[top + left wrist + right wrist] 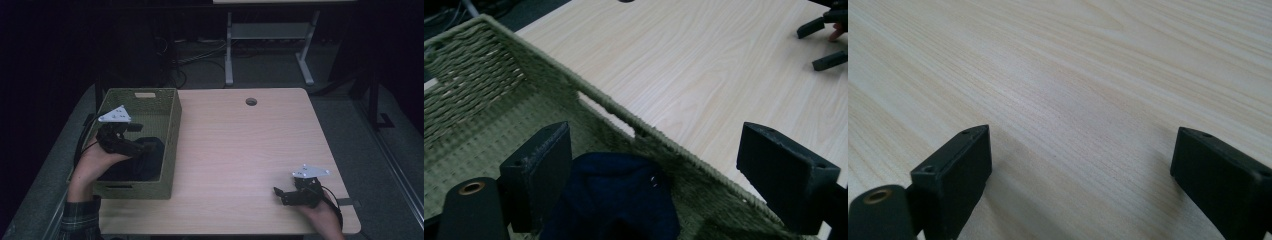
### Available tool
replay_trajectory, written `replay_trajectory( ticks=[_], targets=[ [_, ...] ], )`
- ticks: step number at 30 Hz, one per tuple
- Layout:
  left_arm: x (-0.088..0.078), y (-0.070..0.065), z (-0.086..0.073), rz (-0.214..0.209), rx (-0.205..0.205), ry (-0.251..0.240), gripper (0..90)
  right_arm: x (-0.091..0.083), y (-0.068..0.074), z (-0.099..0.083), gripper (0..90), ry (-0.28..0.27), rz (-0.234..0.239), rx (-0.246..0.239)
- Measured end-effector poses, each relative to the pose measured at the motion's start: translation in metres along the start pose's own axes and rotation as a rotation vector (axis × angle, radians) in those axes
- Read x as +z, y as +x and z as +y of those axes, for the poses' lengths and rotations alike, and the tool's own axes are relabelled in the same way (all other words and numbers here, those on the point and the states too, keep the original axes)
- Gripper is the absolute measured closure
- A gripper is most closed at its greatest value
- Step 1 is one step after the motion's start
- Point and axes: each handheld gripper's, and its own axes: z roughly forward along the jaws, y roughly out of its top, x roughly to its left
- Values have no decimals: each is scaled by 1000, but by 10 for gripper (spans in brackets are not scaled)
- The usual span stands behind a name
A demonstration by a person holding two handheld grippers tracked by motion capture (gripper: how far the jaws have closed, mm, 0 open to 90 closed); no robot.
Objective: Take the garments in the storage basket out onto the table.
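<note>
A: Where is the rectangular woven green basket point(172, 131)?

B: It sits on the left part of the light wooden table point(250, 160), its outer side overhanging the table's left edge. A dark navy folded cloth point(140, 159) lies inside it, toward the near end.

A: And the left gripper point(142, 146)?

B: It hangs over the basket's near half, just above the cloth. In the left gripper view its black jaws stand spread wide, the cloth point(616, 200) low between them and the basket's long wall point(589, 92), with its slot handle, running past. Whether the jaws touch the cloth I cannot tell.

A: The right gripper point(278, 194)?

B: Well away from the basket, at the table's near right corner, low over bare wood. Its jaws are also spread, with nothing between them; the right gripper view shows plain tabletop point(1073, 85) in the gap.
</note>
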Motion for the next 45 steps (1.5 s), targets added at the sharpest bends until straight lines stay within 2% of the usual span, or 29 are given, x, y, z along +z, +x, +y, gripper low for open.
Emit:
replay_trajectory(
  ticks=[11, 17, 25, 31, 38, 40, 45],
  targets=[
    [-12, 12, -13, 44, -41, 9, 141, 0, 0, 0, 93, 0, 0, -1],
    [-20, 20, -23, 72, -65, 33, 140, 0, 0, 0, 93, 1, 0, -1],
    [-24, 24, -30, 76, -65, 43, 138, 0, 0, 0, 93, 1, 1, 1],
    [-27, 31, -37, 101, -80, 65, 138, 0, 0, 0, 93, 1, 0, 0],
    [-27, 35, -42, 92, -88, 78, 138, 0, 0, 0, 93, 0, 0, 1],
    [-24, 34, -43, 77, -93, 85, 138, 0, 0, 0, 93, 0, 0, 0],
    [-19, 34, -44, 64, -83, 113, 136, 0, 0, 0, 93, 1, -1, -1]
  ],
)
